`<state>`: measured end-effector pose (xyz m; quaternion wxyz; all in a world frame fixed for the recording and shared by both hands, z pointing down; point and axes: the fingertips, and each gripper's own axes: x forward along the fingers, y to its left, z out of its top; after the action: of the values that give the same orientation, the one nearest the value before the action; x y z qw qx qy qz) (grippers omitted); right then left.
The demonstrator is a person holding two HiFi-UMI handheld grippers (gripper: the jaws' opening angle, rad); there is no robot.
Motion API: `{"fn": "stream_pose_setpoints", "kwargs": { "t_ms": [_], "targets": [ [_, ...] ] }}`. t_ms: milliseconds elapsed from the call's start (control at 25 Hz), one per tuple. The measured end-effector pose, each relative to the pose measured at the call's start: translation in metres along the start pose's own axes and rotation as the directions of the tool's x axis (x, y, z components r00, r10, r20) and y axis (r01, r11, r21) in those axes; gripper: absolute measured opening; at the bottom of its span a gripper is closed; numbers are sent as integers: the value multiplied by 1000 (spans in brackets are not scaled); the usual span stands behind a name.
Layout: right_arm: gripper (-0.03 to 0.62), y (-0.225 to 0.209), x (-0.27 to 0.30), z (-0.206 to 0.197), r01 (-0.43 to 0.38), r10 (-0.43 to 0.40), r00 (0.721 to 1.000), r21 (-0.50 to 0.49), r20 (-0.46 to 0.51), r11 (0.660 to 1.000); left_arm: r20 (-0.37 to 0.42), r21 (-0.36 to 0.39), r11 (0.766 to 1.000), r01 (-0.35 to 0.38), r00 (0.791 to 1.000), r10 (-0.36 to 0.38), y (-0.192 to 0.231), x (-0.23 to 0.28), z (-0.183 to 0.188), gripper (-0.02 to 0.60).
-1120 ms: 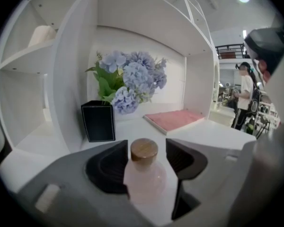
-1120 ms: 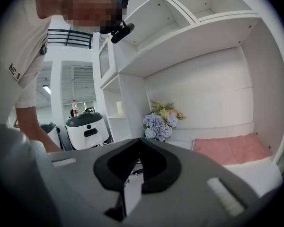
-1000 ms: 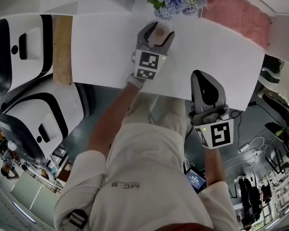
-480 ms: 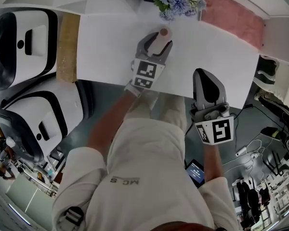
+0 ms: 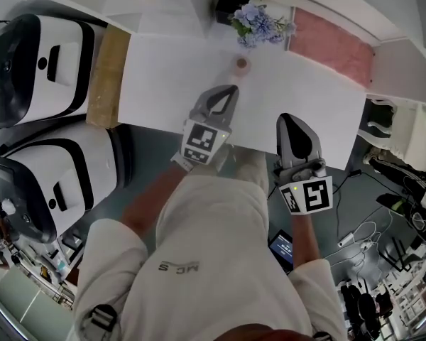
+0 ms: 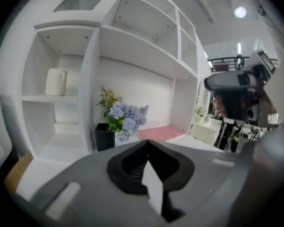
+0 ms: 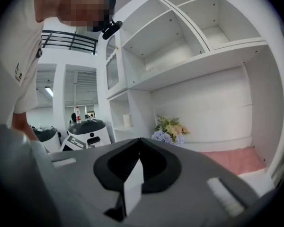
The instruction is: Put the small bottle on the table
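Left gripper view: left gripper (image 6: 147, 143) jaws have just closed together, empty. Right gripper (image 7: 139, 140) jaws are pressed together, empty. Small bottle (image 5: 241, 64) stands free near the table's (image 5: 163, 69) far edge.

One small bottle (image 5: 241, 64), upright on the white desk (image 5: 163, 77). From above it shows as a small round pinkish-tan top with a pale body below. It sits toward the desk's far edge, near the blue flowers (image 5: 259, 28) and on their near side. It stands free on bare desk surface.
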<state>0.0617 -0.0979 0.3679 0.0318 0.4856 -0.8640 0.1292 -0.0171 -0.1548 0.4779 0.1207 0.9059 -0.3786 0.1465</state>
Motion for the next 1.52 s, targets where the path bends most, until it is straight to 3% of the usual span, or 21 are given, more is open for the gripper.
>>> {"fn": "stream_pose_setpoints", "kwargs": {
  "t_ms": [400, 760, 1080, 1520],
  "targets": [
    [0, 20, -25, 25, 36, -34, 999, -63, 34, 997, 105, -8, 999, -35, 994, 35, -12, -72, 61, 0],
    [0, 47, -48, 42, 6, -2, 999, -86, 49, 996, 81, -7, 999, -32, 996, 32, -28, -120, 90, 0],
    [0, 57, -61, 51, 37, -28, 996, -98, 89, 995, 140, 20, 1000, -6, 990, 3, -40, -149, 107, 0],
    [0, 70, -73, 38, 31, -25, 998, -117, 52, 993, 170, 57, 998, 39, 984, -49, -55, -161, 111, 0]
  ]
}}
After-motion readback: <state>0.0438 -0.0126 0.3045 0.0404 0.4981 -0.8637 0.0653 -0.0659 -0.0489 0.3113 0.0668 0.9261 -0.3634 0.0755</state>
